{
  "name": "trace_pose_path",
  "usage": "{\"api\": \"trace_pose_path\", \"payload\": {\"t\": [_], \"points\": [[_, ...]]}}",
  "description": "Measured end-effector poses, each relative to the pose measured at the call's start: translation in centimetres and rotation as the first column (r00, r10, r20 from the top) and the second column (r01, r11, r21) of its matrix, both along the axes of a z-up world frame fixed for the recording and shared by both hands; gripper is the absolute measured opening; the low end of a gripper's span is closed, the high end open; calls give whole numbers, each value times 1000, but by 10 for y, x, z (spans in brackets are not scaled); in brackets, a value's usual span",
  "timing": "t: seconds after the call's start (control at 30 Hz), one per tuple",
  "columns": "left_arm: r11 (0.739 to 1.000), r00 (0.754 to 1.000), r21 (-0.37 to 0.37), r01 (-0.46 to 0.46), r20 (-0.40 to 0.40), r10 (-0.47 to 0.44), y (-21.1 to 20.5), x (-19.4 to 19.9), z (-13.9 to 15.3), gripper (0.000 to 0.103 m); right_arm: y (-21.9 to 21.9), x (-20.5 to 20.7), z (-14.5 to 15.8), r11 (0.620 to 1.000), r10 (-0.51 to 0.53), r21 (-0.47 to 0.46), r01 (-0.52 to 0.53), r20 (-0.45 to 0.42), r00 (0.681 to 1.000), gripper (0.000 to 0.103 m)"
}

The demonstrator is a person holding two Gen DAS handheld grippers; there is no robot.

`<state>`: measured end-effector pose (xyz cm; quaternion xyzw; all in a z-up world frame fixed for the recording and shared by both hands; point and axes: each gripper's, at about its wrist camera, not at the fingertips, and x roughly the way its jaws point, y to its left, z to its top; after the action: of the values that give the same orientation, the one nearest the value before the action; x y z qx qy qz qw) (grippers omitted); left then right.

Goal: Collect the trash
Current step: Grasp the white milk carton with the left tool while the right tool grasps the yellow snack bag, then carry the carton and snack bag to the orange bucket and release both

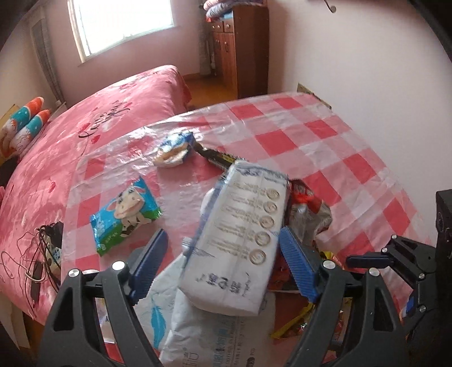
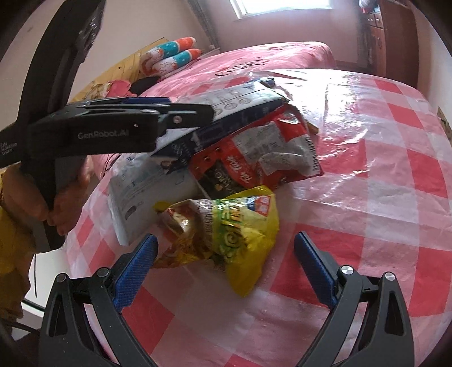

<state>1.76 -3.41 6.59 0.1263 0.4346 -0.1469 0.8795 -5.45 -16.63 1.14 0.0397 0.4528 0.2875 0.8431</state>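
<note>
The white pack [image 1: 240,240] lies lengthwise between the left gripper [image 1: 223,265] and its wide-open fingers, unpinched; right gripper [image 2: 226,271] gapes over the yellow bag [image 2: 234,237]

A home bedroom: a bed [image 1: 93,113] under a pink printed cover, a wooden wardrobe [image 1: 237,50] in the corner, a window [image 1: 121,22], and a table [image 1: 325,135] under a red-and-white checked cloth.

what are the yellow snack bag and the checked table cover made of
Yellow snack bag: looks like thin printed plastic film, glossy outside, with a shiny foil-like lining showing at its torn, crumpled mouth. Checked table cover: seems a thin plastic sheet; it wrinkles finely and throws bright window glare, which cloth would not.
</note>
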Motion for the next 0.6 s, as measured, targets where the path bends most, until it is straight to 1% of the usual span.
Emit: {"api": "trace_pose_path", "payload": {"t": [0.07,0.13,0.17,0.23,0.27,0.3,0.33,0.4,0.47,0.5,0.6], "points": [[999,1000,43,0,3,0,-5,-1,-7,82,3,-2,0,1000,-3,-15,3,11,1000,96],[999,1000,52,-10,12,9,-5,-1,-10,80,6,-3,0,1000,-10,-23,10,18,1000,96],[999,1000,38,-21,8,20,-3,0,-11,78,6,-3,0,1000,-17,-25,17,20,1000,96],[999,999,8,-49,-1,49,1,1,-13,69,8,-4,-1,999,-22,-31,23,26,999,96],[998,998,5,-57,2,57,3,0,-13,65,10,-4,-1,999,-25,-37,26,30,999,96],[998,998,0,-66,6,66,4,0,-13,61,11,-5,0,999,-31,-44,32,35,999,93],[997,997,-12,-78,8,79,7,-1,-13,61,12,-5,0,998,-34,-46,36,40,999,90],[995,995,-31,-99,12,99,11,-2,-12,61,12,-5,0,998,-39,-47,41,44,998,73],[993,994,-46,-112,18,112,14,-4,-11,61,11,-5,0,998,-44,-51,46,50,998,69],[992,993,-54,-118,22,119,16,-6,-11,61,10,-5,0,998,-40,-44,42,51,998,65],[986,989,-82,-144,24,146,24,-10,-9,61,9,-7,0,998,-41,-43,44,65,997,62]]}}
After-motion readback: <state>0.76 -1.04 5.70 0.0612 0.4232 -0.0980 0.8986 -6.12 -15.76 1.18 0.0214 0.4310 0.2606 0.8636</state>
